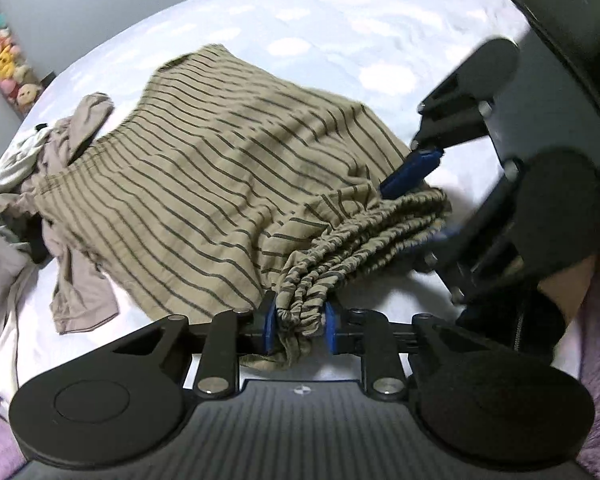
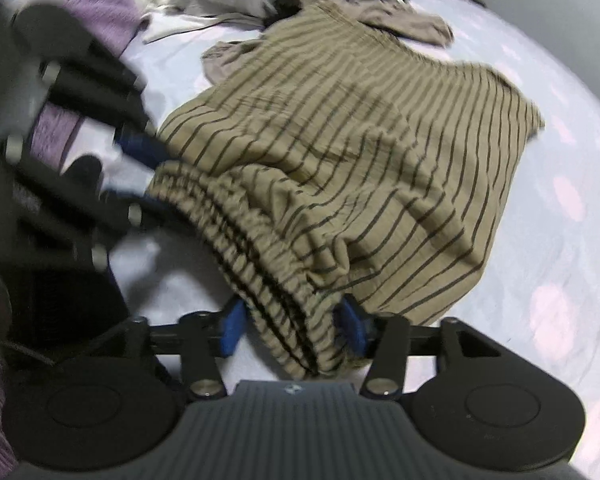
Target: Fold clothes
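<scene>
Closest to us, our left gripper (image 1: 299,326) pinches the gathered elastic waistband of tan, dark-striped cotton shorts (image 1: 204,184). Our right gripper (image 2: 294,328) clamps the same waistband. The shorts spread across the pale cloud-print bedsheet (image 1: 340,32), beside a crumpled grey-mauve garment (image 1: 80,280).

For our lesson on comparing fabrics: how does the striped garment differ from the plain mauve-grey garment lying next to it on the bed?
The striped garment is tan with thin dark lines; the plain mauve-grey garment has no pattern. The striped one is spread fairly smooth, its gathered waistband clamped by the left gripper and right gripper; the plain one lies crumpled and ungripped. The striped one looks larger. Both rest on the bed sheet.
</scene>
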A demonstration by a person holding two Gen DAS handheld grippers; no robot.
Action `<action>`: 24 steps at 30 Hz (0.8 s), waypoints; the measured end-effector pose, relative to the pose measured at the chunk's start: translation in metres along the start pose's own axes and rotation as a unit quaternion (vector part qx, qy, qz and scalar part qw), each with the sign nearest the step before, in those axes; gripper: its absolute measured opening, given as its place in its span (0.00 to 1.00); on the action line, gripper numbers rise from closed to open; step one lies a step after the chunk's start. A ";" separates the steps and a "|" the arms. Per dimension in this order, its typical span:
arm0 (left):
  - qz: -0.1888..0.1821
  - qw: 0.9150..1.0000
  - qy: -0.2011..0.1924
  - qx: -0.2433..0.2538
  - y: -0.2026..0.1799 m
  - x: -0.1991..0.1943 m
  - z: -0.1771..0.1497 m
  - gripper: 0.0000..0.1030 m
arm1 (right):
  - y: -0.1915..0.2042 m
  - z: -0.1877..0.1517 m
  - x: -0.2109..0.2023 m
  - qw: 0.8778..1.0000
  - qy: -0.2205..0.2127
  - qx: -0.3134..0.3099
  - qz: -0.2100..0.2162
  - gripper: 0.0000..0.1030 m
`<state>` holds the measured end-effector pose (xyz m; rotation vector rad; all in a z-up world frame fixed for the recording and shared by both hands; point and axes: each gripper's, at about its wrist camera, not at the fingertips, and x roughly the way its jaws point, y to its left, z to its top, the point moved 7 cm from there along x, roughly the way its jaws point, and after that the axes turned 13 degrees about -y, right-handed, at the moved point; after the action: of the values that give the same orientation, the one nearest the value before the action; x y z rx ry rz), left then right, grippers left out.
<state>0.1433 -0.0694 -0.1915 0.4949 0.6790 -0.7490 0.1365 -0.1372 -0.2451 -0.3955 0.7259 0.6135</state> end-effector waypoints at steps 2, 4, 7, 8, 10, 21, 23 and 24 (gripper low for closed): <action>-0.001 1.000 -0.009 -0.018 0.005 -0.007 0.005 0.20 | 0.003 0.000 -0.007 0.999 -0.003 -0.042 -0.019 0.58; -0.005 0.999 -0.018 -0.044 0.012 -0.014 0.011 0.19 | 0.006 0.001 -0.013 0.996 -0.010 -0.076 -0.036 0.60; -0.008 0.997 -0.031 -0.069 0.020 -0.023 0.018 0.19 | 0.006 0.003 -0.020 0.992 -0.026 -0.110 -0.061 0.58; -0.008 0.996 -0.035 -0.076 0.023 -0.026 0.021 0.19 | 0.006 0.004 -0.022 0.990 -0.030 -0.117 -0.068 0.57; -0.009 0.995 -0.042 -0.089 0.028 -0.033 0.025 0.19 | 0.005 0.007 -0.027 0.988 -0.041 -0.129 -0.078 0.49; -0.020 0.996 -0.082 -0.043 0.009 -0.088 0.034 0.19 | 0.003 0.034 -0.104 0.977 -0.112 -0.153 -0.096 0.21; -0.029 0.995 -0.086 -0.028 0.001 -0.101 0.035 0.19 | 0.010 0.036 -0.120 0.976 -0.117 -0.158 -0.096 0.21; -0.032 0.996 -0.086 -0.021 -0.002 -0.107 0.036 0.19 | 0.013 0.036 -0.126 0.976 -0.118 -0.155 -0.094 0.21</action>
<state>0.0976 -0.0450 -0.0916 0.3665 0.5504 -0.8253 0.0719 -0.1559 -0.1313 -0.6599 0.3582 0.5839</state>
